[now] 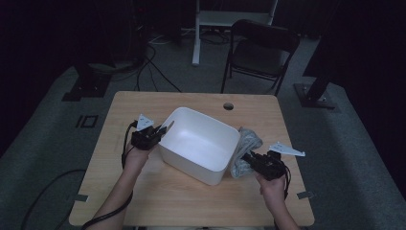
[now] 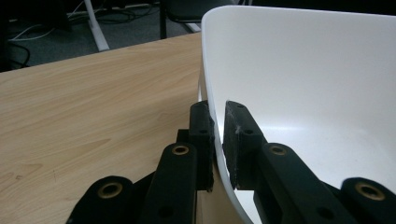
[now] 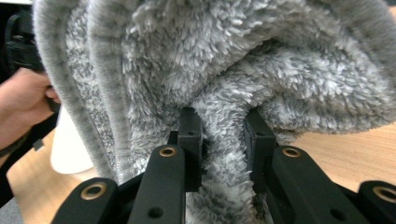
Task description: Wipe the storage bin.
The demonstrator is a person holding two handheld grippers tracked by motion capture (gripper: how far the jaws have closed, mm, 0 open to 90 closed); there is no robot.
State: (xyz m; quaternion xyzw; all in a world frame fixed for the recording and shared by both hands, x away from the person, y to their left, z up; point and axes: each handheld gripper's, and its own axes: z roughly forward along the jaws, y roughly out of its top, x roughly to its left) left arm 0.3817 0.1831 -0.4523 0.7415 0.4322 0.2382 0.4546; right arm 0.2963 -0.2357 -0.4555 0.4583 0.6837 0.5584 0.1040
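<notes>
White plastic makes up the tub that sits near the middle of the wooden table. It is tipped a little, with its open side up and turned toward us. We hold its left edge with our left gripper. In the left gripper view the thin wall of the tub runs up between the two black jaws, one jaw outside and one inside. The jaws are pressed together on that wall, so the tub is pinched tight.

On the right side of the tub lies a grey fluffy towel. It is bunched up on the table and leans on the right wall of the tub. Our right gripper has hold of it low down. In the right gripper view a thick fold of the towel sits between the jaws, and the jaws squeeze it from both sides. The fluff spills over the pads, so we can't be sure how much of the towel is in the grip. In that same view we also see a bit of the white tub behind the towel, and our other hand at the far left.

A black folding chair stands on the floor past the far end of the table.
</notes>
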